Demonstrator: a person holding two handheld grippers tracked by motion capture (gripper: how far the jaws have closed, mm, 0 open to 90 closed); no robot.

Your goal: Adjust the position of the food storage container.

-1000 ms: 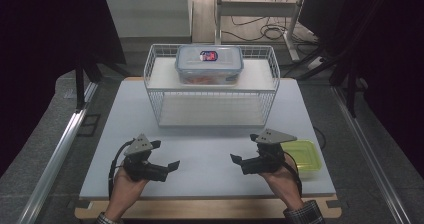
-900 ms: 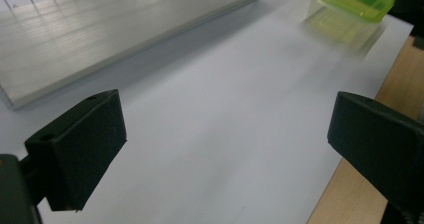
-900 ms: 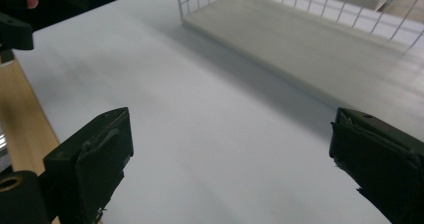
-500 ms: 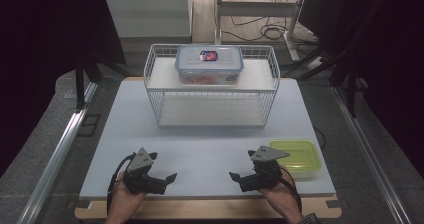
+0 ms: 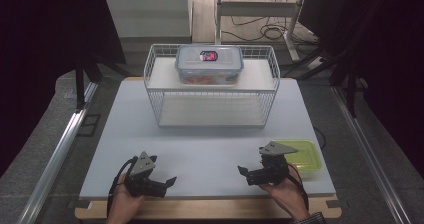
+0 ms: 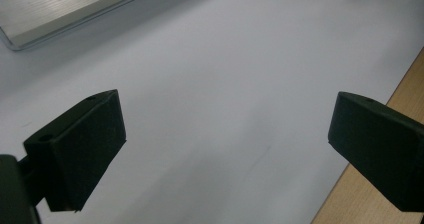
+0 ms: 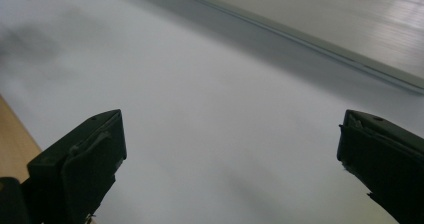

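We see both grippers low at the near edge of the worktop, hands resting, nothing held. The left gripper has its jaws wide apart over bare white surface, pointing inward; the right gripper likewise, jaws well apart, pointing toward the left one. The yellow-green lid lies flat just beside the right gripper, at its outer side, likely parked there for easy reach. The clear lidded container sits on the upper shelf of the white wire rack, well apart from both grippers. We judge this a rest pose, with the lid nearest to hand.
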